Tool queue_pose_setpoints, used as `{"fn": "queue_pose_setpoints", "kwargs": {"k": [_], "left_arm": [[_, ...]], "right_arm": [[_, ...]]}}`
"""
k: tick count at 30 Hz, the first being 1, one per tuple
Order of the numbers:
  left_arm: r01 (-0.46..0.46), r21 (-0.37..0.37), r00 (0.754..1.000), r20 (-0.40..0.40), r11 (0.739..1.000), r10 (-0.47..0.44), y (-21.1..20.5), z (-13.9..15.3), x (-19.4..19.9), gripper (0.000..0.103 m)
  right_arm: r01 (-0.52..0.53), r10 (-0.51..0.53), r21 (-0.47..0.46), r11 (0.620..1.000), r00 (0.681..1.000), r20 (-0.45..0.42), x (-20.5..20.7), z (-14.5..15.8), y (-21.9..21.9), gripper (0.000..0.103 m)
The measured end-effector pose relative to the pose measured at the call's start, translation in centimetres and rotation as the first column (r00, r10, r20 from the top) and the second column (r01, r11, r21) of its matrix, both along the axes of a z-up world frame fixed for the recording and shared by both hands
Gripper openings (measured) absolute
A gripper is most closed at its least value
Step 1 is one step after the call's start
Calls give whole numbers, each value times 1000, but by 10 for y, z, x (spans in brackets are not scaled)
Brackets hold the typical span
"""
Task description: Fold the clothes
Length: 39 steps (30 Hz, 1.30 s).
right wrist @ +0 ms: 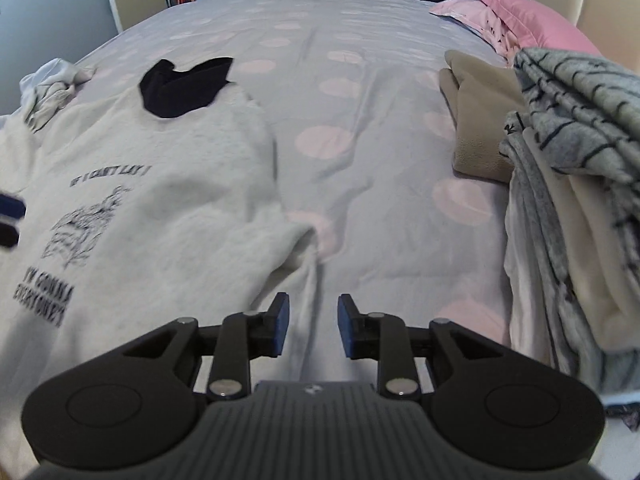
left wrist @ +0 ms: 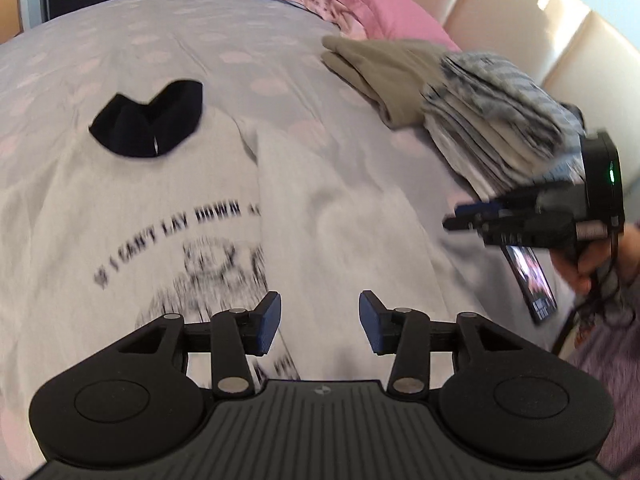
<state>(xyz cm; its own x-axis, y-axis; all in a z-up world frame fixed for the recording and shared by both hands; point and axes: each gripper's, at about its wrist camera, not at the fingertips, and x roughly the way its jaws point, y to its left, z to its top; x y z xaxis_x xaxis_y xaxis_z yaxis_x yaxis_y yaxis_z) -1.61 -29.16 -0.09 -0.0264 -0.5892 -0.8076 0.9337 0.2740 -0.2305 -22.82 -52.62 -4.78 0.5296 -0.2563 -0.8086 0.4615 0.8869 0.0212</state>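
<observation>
A white sweatshirt (left wrist: 160, 208) with black printed text and a dark hood lining (left wrist: 148, 120) lies spread on the bed; its right side is folded over the print. It also shows in the right wrist view (right wrist: 160, 208), hood lining (right wrist: 184, 86) at the top. My left gripper (left wrist: 319, 320) is open and empty above the sweatshirt's lower middle. My right gripper (right wrist: 312, 330) is open and empty over the sweatshirt's right sleeve edge; it shows from the side in the left wrist view (left wrist: 460, 220).
A stack of folded clothes, striped grey (right wrist: 576, 140) over tan (right wrist: 476, 120), sits at the right. Pink pillows (right wrist: 528, 20) lie at the far right by a cream headboard (left wrist: 520, 4). A phone (left wrist: 530, 280) lies near the bed's right edge. The bedspread (right wrist: 340, 60) has pink dots.
</observation>
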Motion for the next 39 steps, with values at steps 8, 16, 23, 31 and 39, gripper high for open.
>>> {"fn": "queue_pose_setpoints", "kwargs": {"k": [8, 16, 23, 31, 39], "left_arm": [[-35, -2, 998, -42, 999, 35, -64, -32, 39, 46], [-104, -1, 981, -167, 995, 102, -116, -76, 76, 45], [-127, 6, 959, -256, 992, 125, -129, -104, 86, 37], [-159, -104, 944, -306, 982, 121, -119, -88, 100, 3], [-252, 9, 896, -376, 968, 237, -123, -125, 111, 10]], "right_arm": [[-69, 69, 36, 997, 998, -3, 24, -21, -18, 33], [-114, 118, 75, 991, 992, -41, 50, -41, -26, 41], [-133, 134, 30, 991, 990, -34, 61, -52, -25, 39], [-235, 227, -80, 969, 969, -101, 54, -42, -27, 13], [-214, 204, -45, 976, 966, -159, 54, -48, -35, 17]]}}
